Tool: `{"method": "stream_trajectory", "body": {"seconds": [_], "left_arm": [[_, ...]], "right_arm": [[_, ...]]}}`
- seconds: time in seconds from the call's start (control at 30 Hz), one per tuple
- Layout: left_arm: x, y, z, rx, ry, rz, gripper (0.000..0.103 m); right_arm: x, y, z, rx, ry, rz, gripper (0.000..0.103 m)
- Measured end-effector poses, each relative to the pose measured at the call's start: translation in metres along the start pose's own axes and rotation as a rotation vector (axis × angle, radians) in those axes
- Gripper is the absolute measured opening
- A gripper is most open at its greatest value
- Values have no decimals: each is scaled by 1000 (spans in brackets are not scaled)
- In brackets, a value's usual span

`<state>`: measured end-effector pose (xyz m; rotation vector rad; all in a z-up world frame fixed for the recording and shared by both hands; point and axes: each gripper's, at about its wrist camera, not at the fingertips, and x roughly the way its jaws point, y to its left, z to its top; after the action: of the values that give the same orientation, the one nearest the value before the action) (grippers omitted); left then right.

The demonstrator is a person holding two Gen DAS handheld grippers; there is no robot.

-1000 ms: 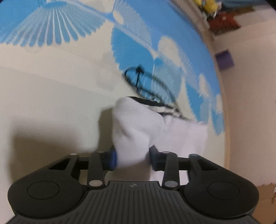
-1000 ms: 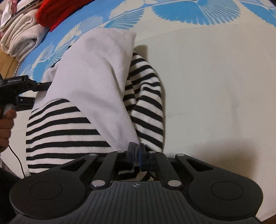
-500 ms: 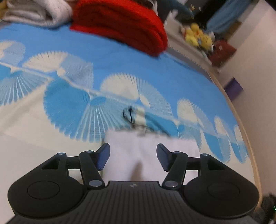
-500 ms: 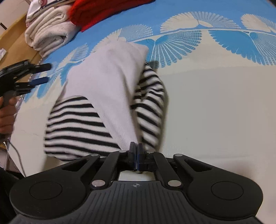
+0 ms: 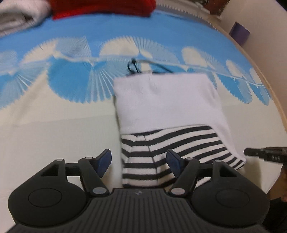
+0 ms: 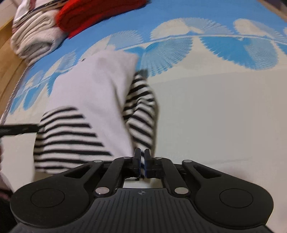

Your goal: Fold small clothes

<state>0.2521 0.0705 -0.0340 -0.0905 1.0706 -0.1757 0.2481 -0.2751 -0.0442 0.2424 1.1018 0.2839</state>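
Now left tongs [image 5: 138, 161] gape wide; right tongs [image 6: 141, 161] pinch striped garment [image 6: 71, 136].

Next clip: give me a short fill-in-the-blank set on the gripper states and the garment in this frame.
1. The left gripper has its jaws ____.
2. The right gripper is shut on the ____ end of the garment.
3. Behind the garment lies a folded ____ knit beside folded white laundry.

Missing words: open; striped; red

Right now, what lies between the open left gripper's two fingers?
In the left wrist view, the left gripper stands open over the garment: its black-and-white striped part lies between the fingers, with bare bedspread just inside the left one.
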Motion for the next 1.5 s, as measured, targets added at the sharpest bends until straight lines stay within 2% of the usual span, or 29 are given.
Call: {"method": "stream_trajectory", "body": {"seconds": [0.03,0.07,0.1,0.17,0.27,0.33,0.37,0.4,0.43,0.5,0.57,0.77,0.9,0.97,1.03,1.1,1.17,1.23,1.3,1.4,1.5], "left_arm": [[-13,-6,1,13,-25,31,76],[-24,-10,0,25,-49,54,81],[-32,-13,-4,32,-69,67,84],[-39,-17,-16,6,-67,68,85],[-22,-18,-37,-28,-5,65,83],[-7,-23,-45,26,71,167,76],[-7,-24,-46,44,66,191,75],[-11,-24,-47,56,45,190,76],[-15,-24,-47,59,32,182,76],[-22,-22,-48,48,18,166,76],[-26,-19,-48,40,10,155,76],[-26,-12,-46,46,1,171,76],[-32,-9,-48,43,-19,181,76],[-38,-11,-51,66,-39,203,77],[-48,-14,-53,103,-76,222,79],[-63,-17,-56,119,-125,238,83],[-79,-21,-59,107,-180,247,85],[-100,-28,-65,93,-248,246,85],[-123,-40,-74,83,-324,245,89],[-155,-61,-89,77,-414,234,90],[-184,-82,-110,88,-469,183,90]], "right_arm": [[-4,-1,2,16,-19,7,5],[-9,-2,3,35,-47,28,16],[-13,-2,4,48,-75,43,37],[-15,1,2,50,-103,45,60],[-1,10,-6,9,-20,31,58],[9,17,-13,-32,32,21,54],[13,22,-17,-58,55,19,38],[15,26,-20,-84,75,16,11],[17,30,-24,-109,93,10,6],[18,34,-29,-142,111,-9,5],[15,28,-30,-115,131,-9,4],[11,22,-30,-112,145,-11,5],[1,26,-23,-131,61,-92,6],[-14,27,-20,-154,-23,-128,7],[-31,33,-19,-201,-120,-162,17],[-55,38,-21,-208,-227,-190,41],[-78,43,-28,-199,-321,-174,51],[-98,52,-40,-201,-394,-160,57],[-116,62,-56,-211,-456,-151,69],[-140,74,-85,-207,-550,-153,73],[-155,82,-112,-206,-591,-143,73]]}}
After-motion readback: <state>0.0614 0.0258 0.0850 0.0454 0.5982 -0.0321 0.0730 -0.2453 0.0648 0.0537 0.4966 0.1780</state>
